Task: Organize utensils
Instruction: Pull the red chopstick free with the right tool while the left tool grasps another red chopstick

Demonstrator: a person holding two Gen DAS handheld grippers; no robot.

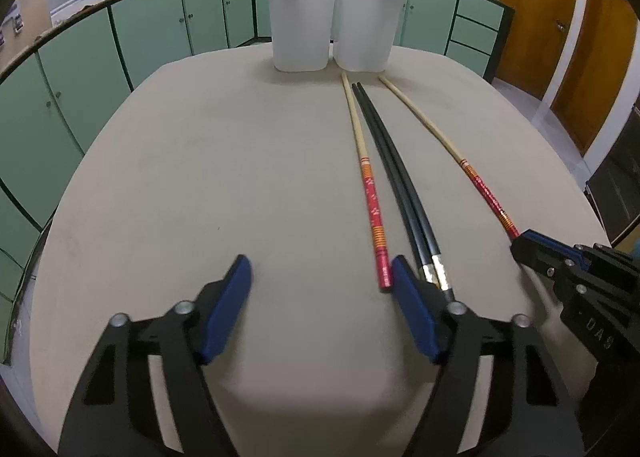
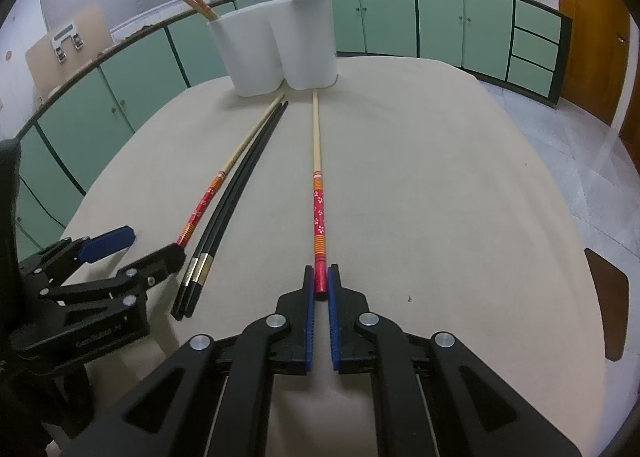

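Two white holders (image 1: 304, 21) (image 2: 308, 45) stand at the table's far edge with chopsticks and a spoon in them. On the table lie a red-handled chopstick (image 1: 370, 189) (image 2: 208, 197), a pair of black chopsticks (image 1: 396, 185) (image 2: 224, 209), and a second red-handled chopstick (image 1: 476, 181) (image 2: 318, 197). My right gripper (image 2: 321, 281) (image 1: 520, 241) is shut on the red end of that second chopstick, which rests on the table. My left gripper (image 1: 320, 277) (image 2: 152, 245) is open and empty, its right finger next to the ends of the first red chopstick and the black pair.
The beige table (image 1: 200, 177) has rounded edges. Green cabinets (image 1: 160, 29) line the wall behind it, and wooden doors (image 1: 560, 37) stand at the right. A brown chair back (image 2: 608, 297) shows past the table's right edge.
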